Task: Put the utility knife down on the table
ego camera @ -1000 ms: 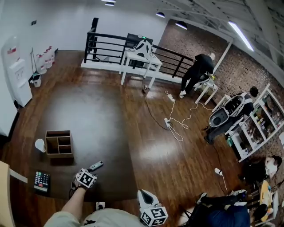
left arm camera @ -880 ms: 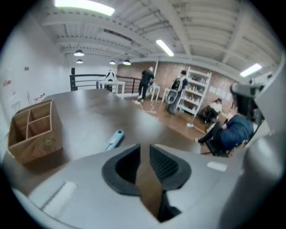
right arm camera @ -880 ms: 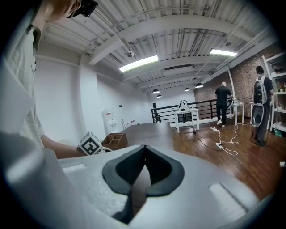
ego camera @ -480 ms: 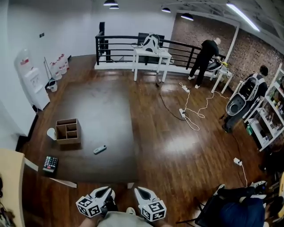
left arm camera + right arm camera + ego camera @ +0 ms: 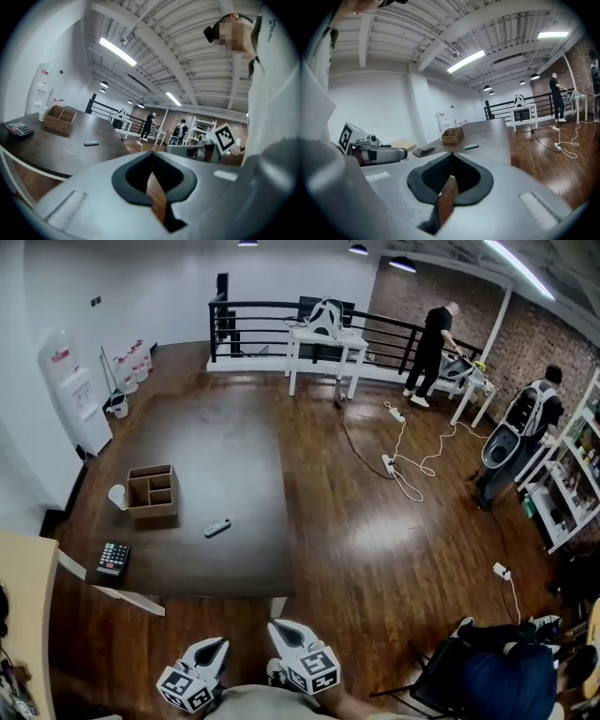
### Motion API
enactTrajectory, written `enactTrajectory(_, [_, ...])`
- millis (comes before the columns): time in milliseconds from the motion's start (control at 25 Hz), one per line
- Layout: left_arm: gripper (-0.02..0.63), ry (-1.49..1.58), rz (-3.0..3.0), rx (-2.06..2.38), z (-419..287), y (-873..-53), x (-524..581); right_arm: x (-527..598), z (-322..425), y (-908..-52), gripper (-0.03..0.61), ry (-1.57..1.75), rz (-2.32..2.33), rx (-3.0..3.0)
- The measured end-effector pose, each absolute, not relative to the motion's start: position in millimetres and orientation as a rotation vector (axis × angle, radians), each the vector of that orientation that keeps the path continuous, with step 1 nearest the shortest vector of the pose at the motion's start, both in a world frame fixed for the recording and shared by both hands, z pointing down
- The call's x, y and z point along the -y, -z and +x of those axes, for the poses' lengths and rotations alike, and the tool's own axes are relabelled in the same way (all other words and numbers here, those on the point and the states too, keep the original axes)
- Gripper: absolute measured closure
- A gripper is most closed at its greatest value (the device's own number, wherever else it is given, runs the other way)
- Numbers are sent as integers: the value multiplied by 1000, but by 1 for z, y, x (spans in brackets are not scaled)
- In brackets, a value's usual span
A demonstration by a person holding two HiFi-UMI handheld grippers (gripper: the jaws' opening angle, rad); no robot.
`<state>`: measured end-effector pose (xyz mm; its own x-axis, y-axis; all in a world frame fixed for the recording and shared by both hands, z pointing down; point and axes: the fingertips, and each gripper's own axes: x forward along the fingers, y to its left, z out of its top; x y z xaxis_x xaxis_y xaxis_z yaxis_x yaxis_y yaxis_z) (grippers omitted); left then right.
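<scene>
The grey utility knife (image 5: pixel 217 528) lies flat on the big dark table (image 5: pixel 216 456), out in its near middle, with nothing touching it. Both grippers are drawn back close to my body, off the table's near edge. My left gripper (image 5: pixel 214 646) is shut and holds nothing. My right gripper (image 5: pixel 281 626) stands beside it, also shut and without load. In the left gripper view the knife (image 5: pixel 91 143) shows far off on the table, beyond the closed left gripper (image 5: pixel 151 153). The right gripper view has the knife (image 5: pixel 471 146) ahead of the closed right gripper (image 5: pixel 451 154).
A wooden compartment box (image 5: pixel 153 490), a white cup (image 5: pixel 116 496) and a calculator (image 5: pixel 113 558) sit on the table's left part. Cables (image 5: pixel 403 460) trail over the wood floor at right. People stand at the white tables (image 5: pixel 323 343) and shelves far off.
My left gripper was at the knife with jaws apart; it has left the knife on the table, pulled back to my body and shut. The right gripper shifted slightly.
</scene>
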<state>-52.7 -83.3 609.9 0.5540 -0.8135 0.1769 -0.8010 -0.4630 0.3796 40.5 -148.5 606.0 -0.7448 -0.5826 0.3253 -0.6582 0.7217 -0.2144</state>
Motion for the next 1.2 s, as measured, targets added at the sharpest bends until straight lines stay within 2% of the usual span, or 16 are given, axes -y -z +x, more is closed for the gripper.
enactTrajectory(360, [612, 41, 2419, 1400, -104, -597, 6, 65, -25, -589, 578, -377, 888, 2700])
enactTrajectory(640, [612, 52, 2414, 1316, -123, -611, -47, 9, -19, -598, 578, -493, 1002, 2605])
enactTrajectory(960, [612, 78, 2469, 1272, -98, -598, -58, -13, -16, -589, 578, -462, 983, 2654])
enactTrajectory(1200, [612, 56, 2476, 1266, -56, -597, -41, -18, 41, -573, 578, -361, 1097, 2678])
